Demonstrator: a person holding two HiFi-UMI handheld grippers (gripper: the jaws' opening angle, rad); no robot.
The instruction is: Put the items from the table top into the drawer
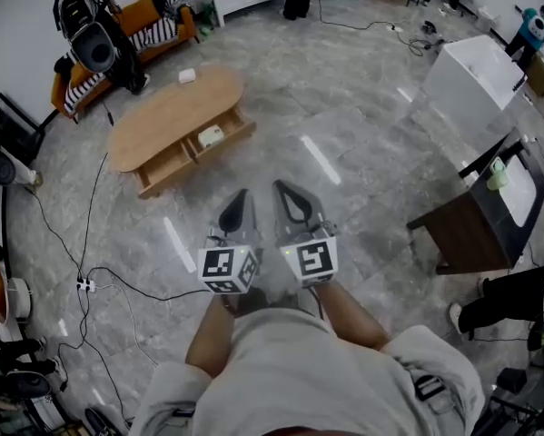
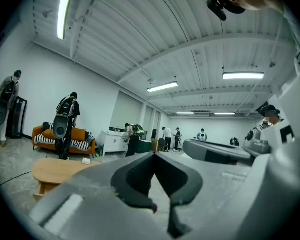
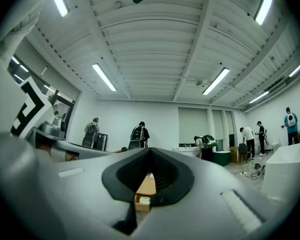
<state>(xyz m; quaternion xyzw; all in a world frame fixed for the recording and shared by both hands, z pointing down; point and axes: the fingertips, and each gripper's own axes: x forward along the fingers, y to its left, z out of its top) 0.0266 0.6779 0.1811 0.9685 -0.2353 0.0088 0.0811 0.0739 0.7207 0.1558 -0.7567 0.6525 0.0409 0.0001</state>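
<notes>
The left gripper and right gripper are held closed, fingers empty, well apart from the white item lying on the bench.

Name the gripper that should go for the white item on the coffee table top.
Left, by a small margin. The coffee table and its white item lie ahead and leftward, nearer the left gripper; the right gripper would have to cross over. Both have shut, empty jaws and are far off.

Too small, or blocked
A white item on the surface and a pale item in the drawer are showing too small to identify; the right gripper is blocking most of that surface in its own view.
</notes>
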